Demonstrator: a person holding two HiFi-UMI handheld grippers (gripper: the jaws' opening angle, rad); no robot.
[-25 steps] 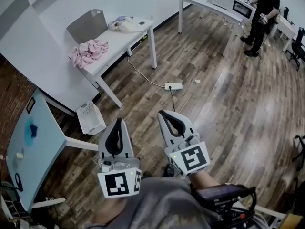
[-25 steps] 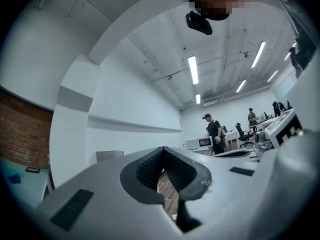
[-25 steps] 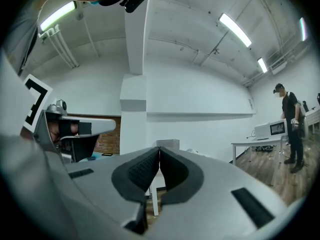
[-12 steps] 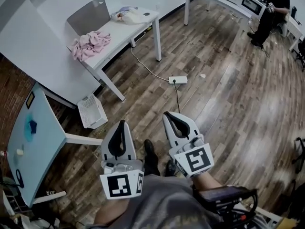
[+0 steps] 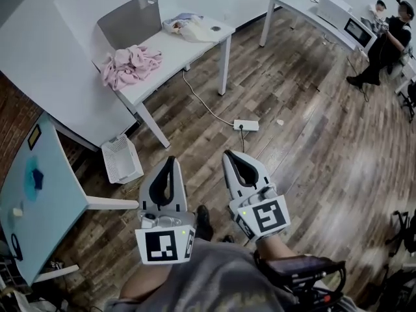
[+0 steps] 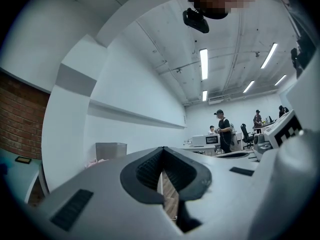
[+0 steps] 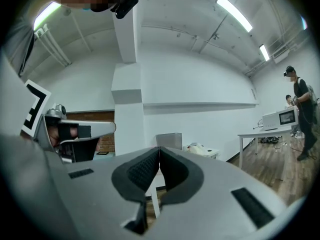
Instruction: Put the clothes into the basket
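Head view: the pink clothes (image 5: 132, 64) lie on the white worktop (image 5: 179, 52), far on the left. The grey basket (image 5: 130, 21) stands just behind them. The left hand-held gripper (image 5: 170, 161) and the right hand-held gripper (image 5: 228, 155) are near, well apart from the clothes.

Left gripper view: its jaws are pressed together and hold nothing.

Right gripper view: its jaws are also together, with nothing held, and the basket shows far off.

The white table (image 5: 179, 56) bears a grey basket (image 5: 130, 23), pink clothes (image 5: 132, 64) and pale clothes (image 5: 190, 28).
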